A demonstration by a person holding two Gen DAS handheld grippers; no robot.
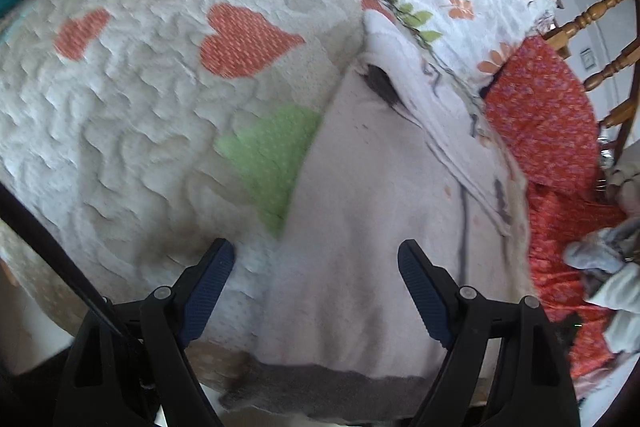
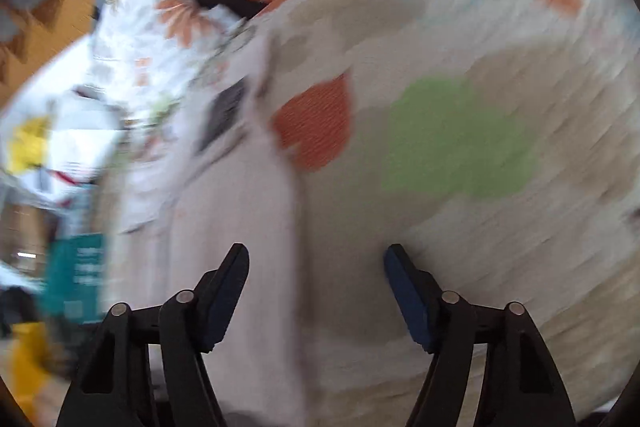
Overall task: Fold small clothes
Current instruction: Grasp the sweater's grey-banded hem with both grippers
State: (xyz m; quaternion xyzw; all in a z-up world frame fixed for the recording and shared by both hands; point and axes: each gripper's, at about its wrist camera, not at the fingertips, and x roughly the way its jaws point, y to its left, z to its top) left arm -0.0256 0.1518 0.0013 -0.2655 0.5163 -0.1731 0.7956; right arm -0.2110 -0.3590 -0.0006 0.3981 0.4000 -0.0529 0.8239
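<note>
Pink garment (image 1: 360, 227) flat on heart quilt (image 1: 140, 115); left tool (image 1: 316, 259), right tool (image 2: 316, 263) spread (empty).

Soft even daylight; left wrist view mildly blurred, right heavily motion-smeared; fisheye-curved edges.

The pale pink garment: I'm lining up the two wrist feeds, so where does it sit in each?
Left wrist: pale pink garment fills centre and lower right, between the open fingers.
Right wrist: it runs up left of centre, blurred.
Shared landmark: green heart on the quilt beside it.
</note>
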